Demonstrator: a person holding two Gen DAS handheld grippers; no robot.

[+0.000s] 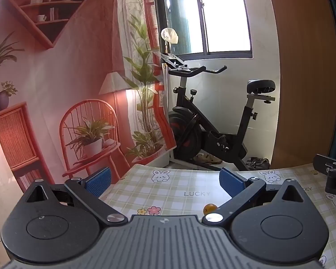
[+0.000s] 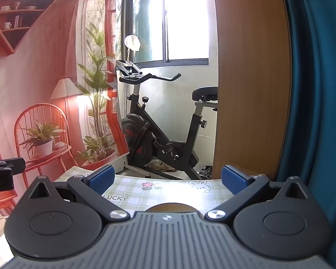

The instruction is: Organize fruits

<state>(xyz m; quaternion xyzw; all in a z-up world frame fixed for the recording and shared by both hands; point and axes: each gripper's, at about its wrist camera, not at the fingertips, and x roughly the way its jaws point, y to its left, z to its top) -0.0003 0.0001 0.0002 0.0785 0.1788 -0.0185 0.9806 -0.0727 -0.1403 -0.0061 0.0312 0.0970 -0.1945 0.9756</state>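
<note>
A small orange fruit [image 1: 210,208] lies on the checked tablecloth [image 1: 168,190], just under the inner arm of my left gripper's right finger. My left gripper [image 1: 165,180] is open, its blue pads [image 1: 99,181] wide apart with nothing between them. In the right wrist view my right gripper [image 2: 166,179] is also open and holds nothing. A brown rounded thing [image 2: 172,207], perhaps a plate or bowl rim, shows just past its body on the tablecloth [image 2: 168,190]. The right gripper's black body [image 1: 333,174] shows at the right edge of the left view. The left gripper's body [image 2: 4,172] shows at the left edge of the right view.
Beyond the table's far edge stands a black exercise bike [image 1: 212,130] under a window. A printed backdrop [image 1: 67,89] of a room hangs at the left. A wooden panel [image 1: 306,78] and a blue curtain [image 2: 318,89] close off the right side.
</note>
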